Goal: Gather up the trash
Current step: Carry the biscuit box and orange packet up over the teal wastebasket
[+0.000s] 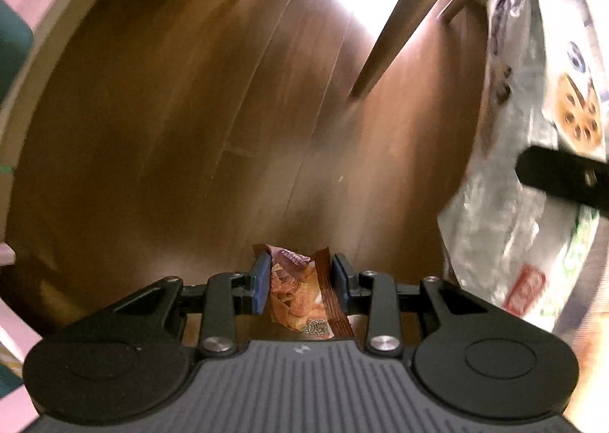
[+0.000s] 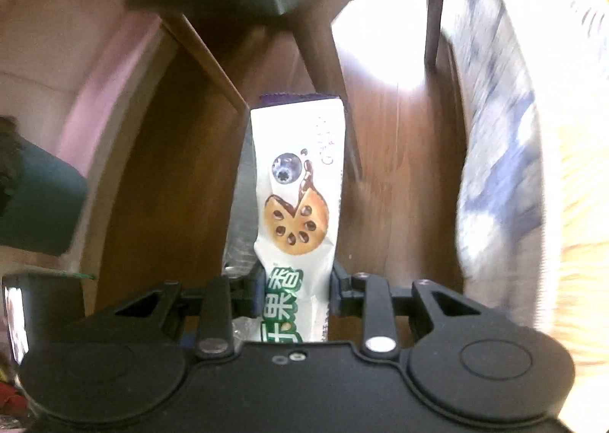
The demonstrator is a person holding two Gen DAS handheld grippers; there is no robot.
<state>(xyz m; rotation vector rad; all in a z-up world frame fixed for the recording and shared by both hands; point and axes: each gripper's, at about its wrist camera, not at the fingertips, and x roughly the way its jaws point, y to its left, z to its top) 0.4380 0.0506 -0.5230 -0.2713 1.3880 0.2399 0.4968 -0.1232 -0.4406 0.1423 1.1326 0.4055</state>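
The left gripper [image 1: 300, 286] points down toward the wooden floor [image 1: 190, 128], its blue pads [image 1: 261, 282] clenched on a crumpled orange snack wrapper [image 1: 295, 292] lifted clear of the boards. The right gripper [image 2: 297, 294] is also aimed low and forward, squeezing the bottom of a long white cookie wrapper [image 2: 298, 182] that stands upright between its fingers. In the left view that same white wrapper [image 1: 533, 151] appears close at the right, blurred, beside what seems to be a chair leg [image 1: 396, 22].
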